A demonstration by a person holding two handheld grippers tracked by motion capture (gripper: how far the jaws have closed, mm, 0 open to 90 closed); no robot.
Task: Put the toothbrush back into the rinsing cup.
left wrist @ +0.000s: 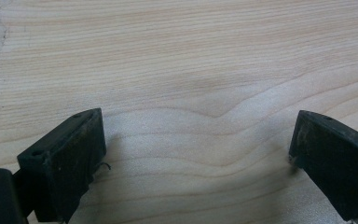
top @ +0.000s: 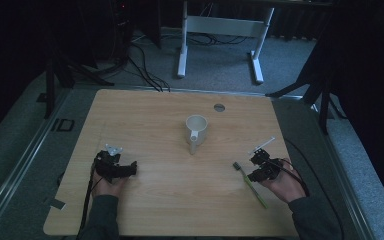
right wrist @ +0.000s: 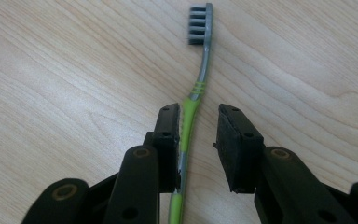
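Lying flat on the bench (right wrist: 51, 93), toothbrush (right wrist: 193, 100) pointed bristle-end away from right gripper (right wrist: 198, 140), handle straddled by partly open jaws, one pad touched, not clamped.

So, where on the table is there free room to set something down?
The far left of the table, beyond the left gripper, is bare. So is the near middle, between both grippers, in front of the mug. It is crowded near the right gripper, around the toothbrush.

R grip (right wrist: 198, 149) | jaws astride toothbrush (right wrist: 193, 109) handle | gap on one side
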